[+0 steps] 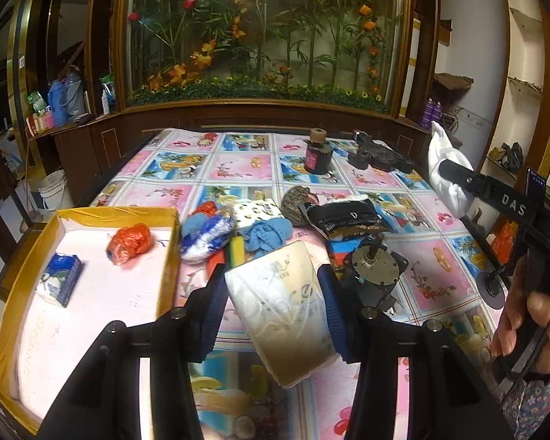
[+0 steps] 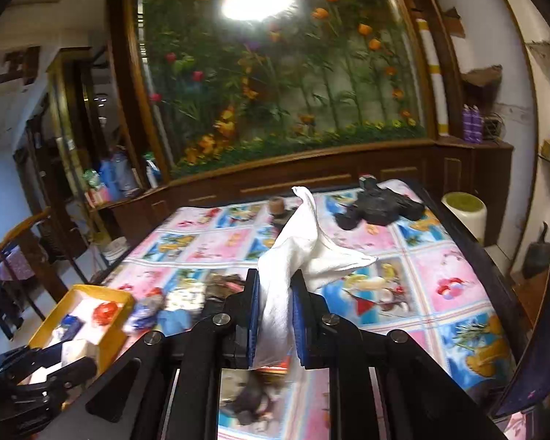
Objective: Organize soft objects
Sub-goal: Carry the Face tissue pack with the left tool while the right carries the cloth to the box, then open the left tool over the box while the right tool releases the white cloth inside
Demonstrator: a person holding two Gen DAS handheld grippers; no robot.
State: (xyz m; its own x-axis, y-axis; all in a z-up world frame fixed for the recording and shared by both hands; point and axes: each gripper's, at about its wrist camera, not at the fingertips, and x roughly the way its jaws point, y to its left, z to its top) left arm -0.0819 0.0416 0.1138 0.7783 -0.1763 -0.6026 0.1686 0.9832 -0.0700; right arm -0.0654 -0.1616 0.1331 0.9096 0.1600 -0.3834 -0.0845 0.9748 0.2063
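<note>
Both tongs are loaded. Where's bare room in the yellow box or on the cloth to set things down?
The yellow box has bare white floor in its near half, below the blue packet and orange bag. The tablecloth is bare at the far left, beyond the soft pile. It is crowded beside the box and around the motor.

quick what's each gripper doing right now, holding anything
left gripper: shut on the tissue pack, lifted over the table.
right gripper: shut on the white cloth.
</note>
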